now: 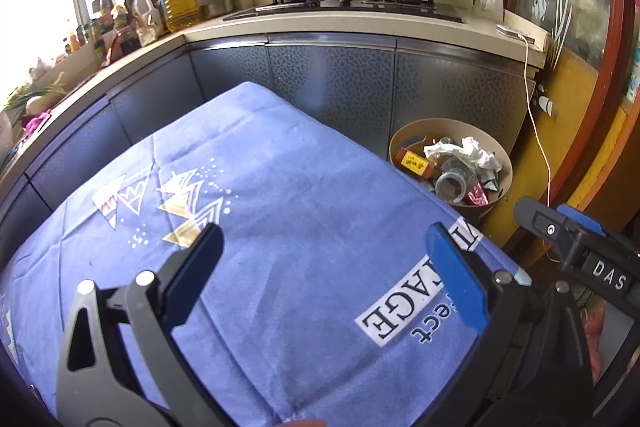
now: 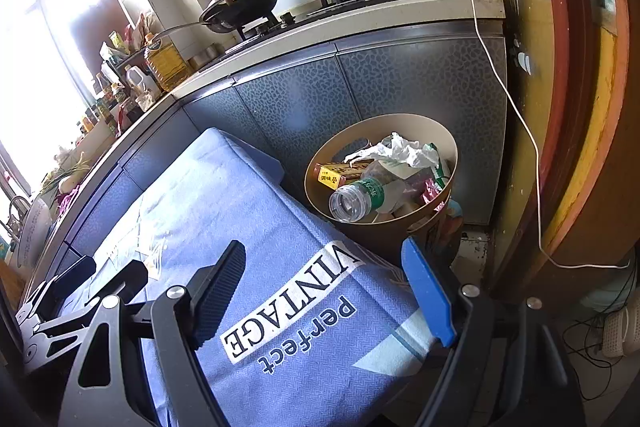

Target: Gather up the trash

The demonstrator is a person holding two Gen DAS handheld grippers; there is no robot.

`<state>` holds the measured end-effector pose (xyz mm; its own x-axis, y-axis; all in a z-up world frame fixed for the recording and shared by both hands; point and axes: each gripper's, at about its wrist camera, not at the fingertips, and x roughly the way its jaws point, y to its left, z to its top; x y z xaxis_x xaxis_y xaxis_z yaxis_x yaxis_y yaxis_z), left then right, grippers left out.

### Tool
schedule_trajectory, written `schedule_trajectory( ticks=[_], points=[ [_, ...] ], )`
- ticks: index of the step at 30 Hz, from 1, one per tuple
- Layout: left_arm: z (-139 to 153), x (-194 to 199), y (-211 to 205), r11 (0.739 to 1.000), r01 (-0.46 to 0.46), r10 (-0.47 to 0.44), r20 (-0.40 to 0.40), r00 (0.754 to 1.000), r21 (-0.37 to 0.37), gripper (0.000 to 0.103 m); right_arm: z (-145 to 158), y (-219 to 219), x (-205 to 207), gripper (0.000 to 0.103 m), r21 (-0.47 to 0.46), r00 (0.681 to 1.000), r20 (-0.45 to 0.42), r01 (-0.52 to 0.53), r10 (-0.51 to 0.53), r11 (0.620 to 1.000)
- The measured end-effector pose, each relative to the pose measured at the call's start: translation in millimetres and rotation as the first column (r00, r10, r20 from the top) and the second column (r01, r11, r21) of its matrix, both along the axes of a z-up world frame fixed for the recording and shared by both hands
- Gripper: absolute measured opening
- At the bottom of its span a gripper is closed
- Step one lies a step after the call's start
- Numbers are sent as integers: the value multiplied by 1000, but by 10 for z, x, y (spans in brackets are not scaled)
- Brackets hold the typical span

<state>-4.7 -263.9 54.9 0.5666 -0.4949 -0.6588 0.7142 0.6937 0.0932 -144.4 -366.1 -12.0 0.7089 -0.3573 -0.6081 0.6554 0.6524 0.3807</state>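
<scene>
"Perfect VINTAGE" is printed on the blue tablecloth [image 2: 280, 227]. Both the left gripper [image 1: 324, 259] and right gripper [image 2: 328, 279] hang spread, empty. The trash bin [image 2: 404, 125], full, stands far right beside kitchen cabinets [image 1: 332, 75].

Both black-framed claws with blue finger pads, left claw [image 1: 324, 259] and right claw [image 2: 332, 291], hang spread wide apart, gripping nothing, side by side.

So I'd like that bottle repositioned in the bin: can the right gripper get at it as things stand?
Probably yes. The right gripper is open and empty, and the clear bottle lies on top of the trash in the open bin, nothing covering it.
</scene>
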Motion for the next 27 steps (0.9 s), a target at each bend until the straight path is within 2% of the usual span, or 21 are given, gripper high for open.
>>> schedule_trajectory(
  ticks=[13, 27],
  points=[
    [-26, -36, 1, 1000, 10, -10, 10, 1000, -9, 97, -19, -9, -1, 79, 6, 1000, -2, 2, -2, 1000],
    [-32, -19, 4, 1000, 8, -8, -21, 1000, -4, 97, -18, -18, 7, 79, 7, 1000, -4, 2, -2, 1000]
  ],
)
